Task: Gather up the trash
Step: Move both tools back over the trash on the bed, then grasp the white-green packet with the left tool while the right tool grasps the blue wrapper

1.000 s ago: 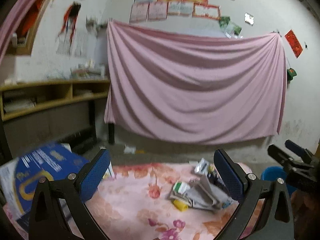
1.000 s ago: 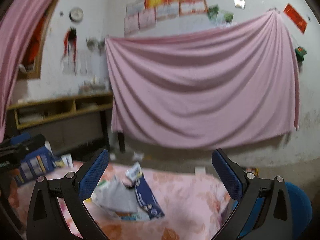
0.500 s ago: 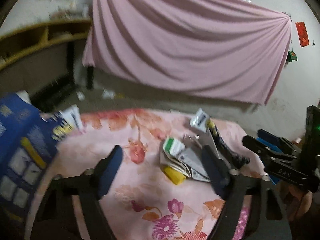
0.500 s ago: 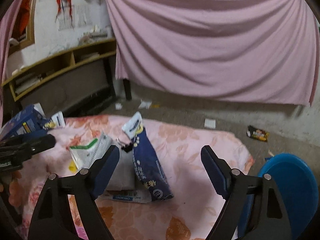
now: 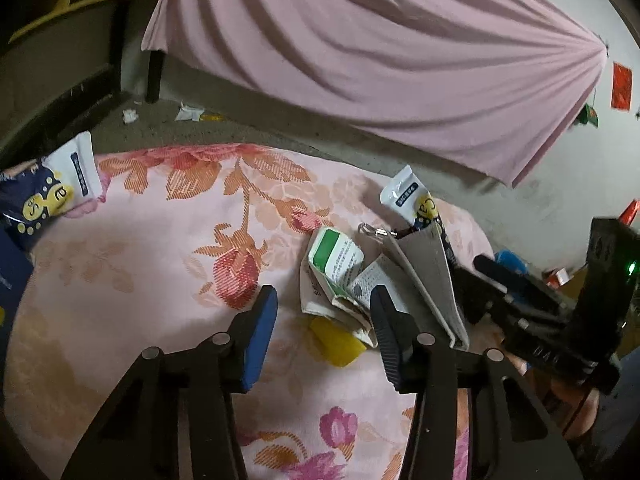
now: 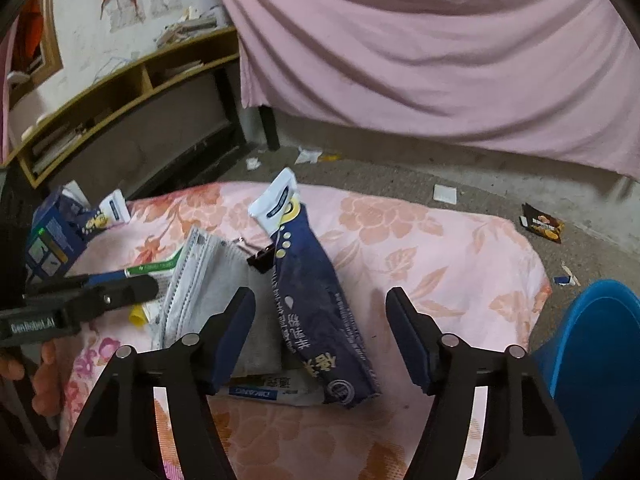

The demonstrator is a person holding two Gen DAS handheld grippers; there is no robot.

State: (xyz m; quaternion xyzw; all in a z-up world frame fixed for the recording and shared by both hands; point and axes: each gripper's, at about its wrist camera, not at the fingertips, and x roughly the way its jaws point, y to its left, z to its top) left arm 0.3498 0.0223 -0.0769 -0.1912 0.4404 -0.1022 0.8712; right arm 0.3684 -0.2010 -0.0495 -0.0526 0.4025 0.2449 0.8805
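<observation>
A pile of trash lies on the pink floral cloth (image 5: pixel 140 240). In it are a navy snack wrapper (image 6: pixel 316 300), a grey face mask (image 6: pixel 200 276), a green and white carton (image 5: pixel 334 264), a yellow scrap (image 5: pixel 336 342) and a black binder clip (image 6: pixel 262 260). My left gripper (image 5: pixel 324 320) points down at the carton and the yellow scrap. Its jaws are closing, and the scrap lies between them untouched. My right gripper (image 6: pixel 322 320) hangs over the navy wrapper. Its jaws are closing with the wrapper between them, and the pads stand clear of it.
A blue bin (image 6: pixel 592 352) stands to the right of the table. A blue box (image 6: pixel 52 232) and a second navy wrapper (image 5: pixel 44 196) lie at the left edge. Scraps and a dark snack packet (image 6: pixel 542 224) litter the floor under a hanging pink sheet (image 6: pixel 440 60).
Both grippers have tipped down from the wall to the table and come closer to the trash pile. The jaws of both have narrowed.
</observation>
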